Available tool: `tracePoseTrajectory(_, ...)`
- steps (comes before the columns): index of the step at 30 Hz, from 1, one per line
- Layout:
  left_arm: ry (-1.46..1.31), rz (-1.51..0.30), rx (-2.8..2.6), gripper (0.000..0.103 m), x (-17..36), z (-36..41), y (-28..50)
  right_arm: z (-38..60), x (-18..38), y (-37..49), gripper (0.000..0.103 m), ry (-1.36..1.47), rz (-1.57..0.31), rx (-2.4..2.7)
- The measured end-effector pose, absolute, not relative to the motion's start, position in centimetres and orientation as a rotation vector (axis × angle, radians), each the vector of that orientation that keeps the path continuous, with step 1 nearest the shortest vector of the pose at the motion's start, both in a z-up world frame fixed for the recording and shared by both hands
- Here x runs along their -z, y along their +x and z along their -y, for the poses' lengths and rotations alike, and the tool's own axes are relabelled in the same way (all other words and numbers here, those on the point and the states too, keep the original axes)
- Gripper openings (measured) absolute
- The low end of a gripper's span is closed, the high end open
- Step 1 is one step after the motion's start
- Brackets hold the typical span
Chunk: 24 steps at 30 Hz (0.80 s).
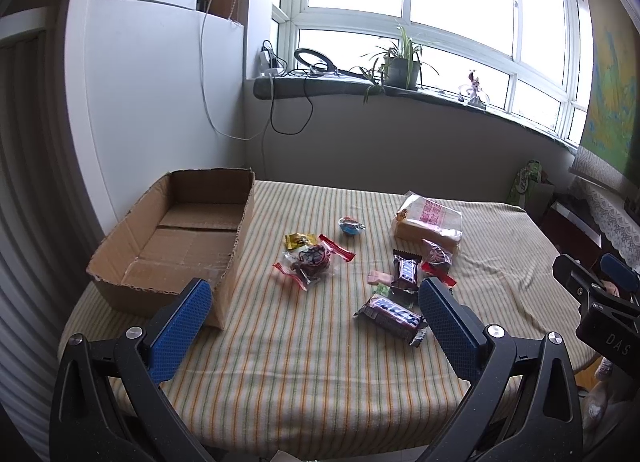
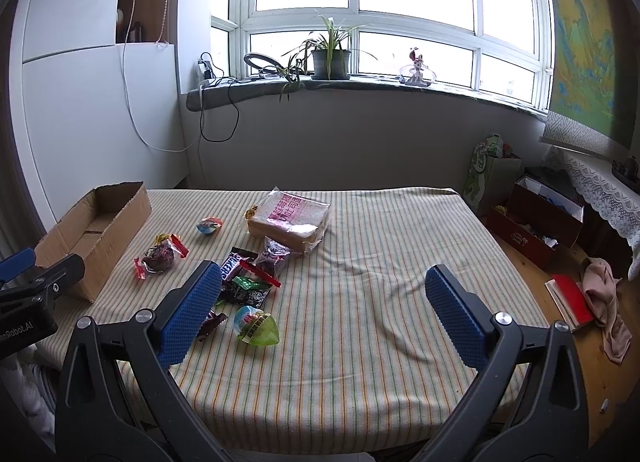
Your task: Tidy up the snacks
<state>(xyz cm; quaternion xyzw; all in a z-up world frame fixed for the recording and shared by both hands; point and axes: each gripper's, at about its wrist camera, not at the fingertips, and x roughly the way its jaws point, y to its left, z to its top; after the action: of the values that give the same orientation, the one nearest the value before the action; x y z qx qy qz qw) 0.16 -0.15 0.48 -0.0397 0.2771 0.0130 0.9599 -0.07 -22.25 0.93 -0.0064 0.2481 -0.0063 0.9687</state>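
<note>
An empty cardboard box [image 1: 176,238] sits at the table's left; it also shows in the right wrist view [image 2: 96,234]. Snacks lie scattered mid-table: a bagged bread loaf [image 1: 430,223] [image 2: 290,219], a Snickers bar [image 1: 394,316], a smaller Snickers [image 1: 406,272] [image 2: 232,264], red-wrapped dark sweets [image 1: 312,264] [image 2: 160,256], a blue round snack [image 1: 351,226] [image 2: 209,226], and a green egg-shaped snack [image 2: 256,326]. My left gripper [image 1: 316,318] is open and empty above the near table. My right gripper [image 2: 324,314] is open and empty, right of the snacks.
The table wears a striped cloth [image 2: 380,262]. A windowsill with a potted plant [image 2: 330,57] and cables runs behind. Boxes [image 2: 536,221], a red book [image 2: 570,300] and a cloth lie on the floor at right.
</note>
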Motion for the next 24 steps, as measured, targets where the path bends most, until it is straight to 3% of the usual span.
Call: tracePoseTrajectory(24,-0.087,-0.567,-0.024,0.103,-0.07,0.27,0.17,21.95,-0.26,-0.02,0.103,-0.017,-0.511,-0.023)
